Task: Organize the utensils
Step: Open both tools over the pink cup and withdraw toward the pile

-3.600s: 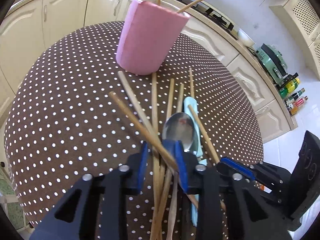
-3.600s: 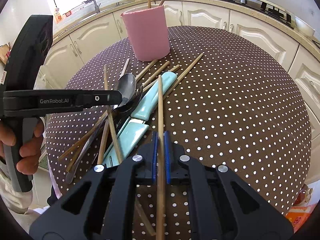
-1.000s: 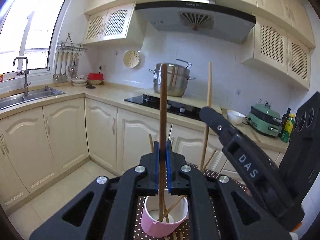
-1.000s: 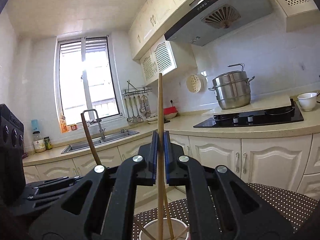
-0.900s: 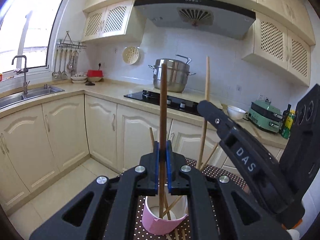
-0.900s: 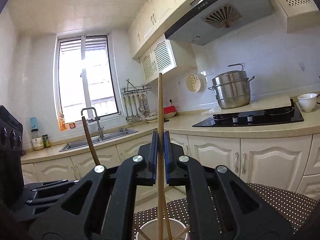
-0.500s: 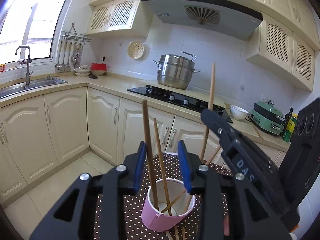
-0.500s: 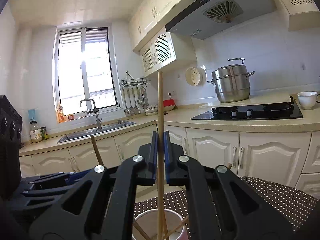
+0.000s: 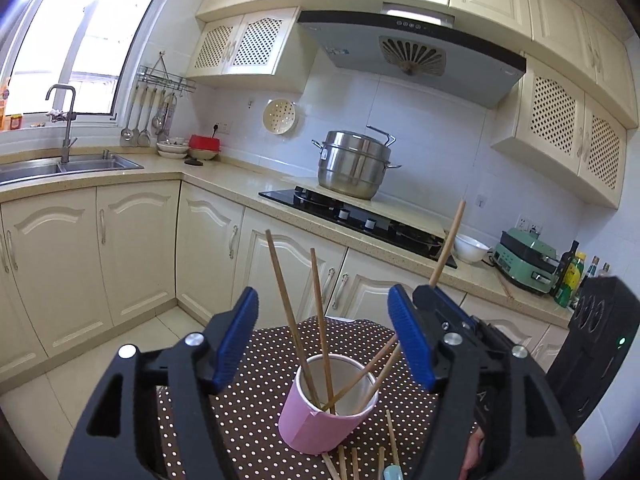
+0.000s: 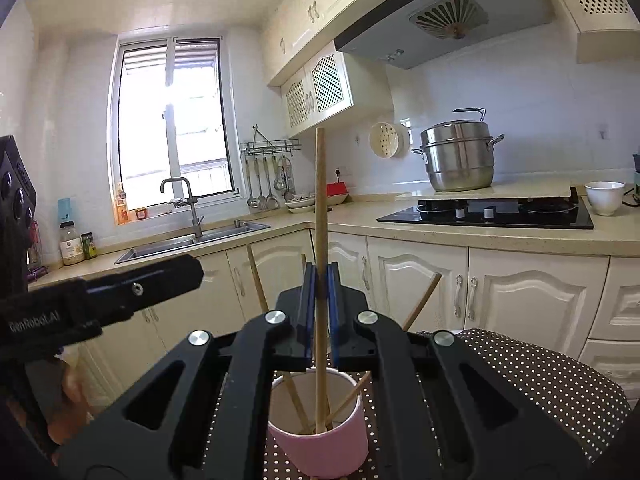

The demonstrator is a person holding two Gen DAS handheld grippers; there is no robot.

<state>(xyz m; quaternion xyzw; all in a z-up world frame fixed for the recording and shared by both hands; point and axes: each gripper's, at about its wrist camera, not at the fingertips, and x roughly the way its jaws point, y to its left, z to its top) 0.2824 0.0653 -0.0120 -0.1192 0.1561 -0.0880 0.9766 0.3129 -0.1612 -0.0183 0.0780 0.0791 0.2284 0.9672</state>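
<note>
A: The left gripper's (image 9: 322,340) blue pads (image 9: 240,336) stand well apart, having just been opening, and nothing is pressed between them. The right gripper (image 10: 319,312) has its pads clamped on one chopstick (image 10: 320,200).

B: How do the two tools sit?

A: Both point roughly level, tipped slightly down toward the pink cup (image 9: 326,412) on the brown dotted tablecloth (image 9: 248,400). In the right wrist view the left tool shows as a black bar at the left edge, with part of a hand (image 10: 70,404) below it.

B: And the held chopstick?

A: It stands upright, its long axis vertical. Its top rises above the pads and its lower end reaches down inside the cup.

B: What about the others?

A: Two chopsticks (image 9: 292,320) stand in the cup leaning left, seen in the gap between the left gripper's pads without touching them. Two more lean right against the rim. Several chopsticks (image 9: 352,460) and a pale blue handle (image 9: 391,473) lie on the cloth just in front of the cup.
</note>
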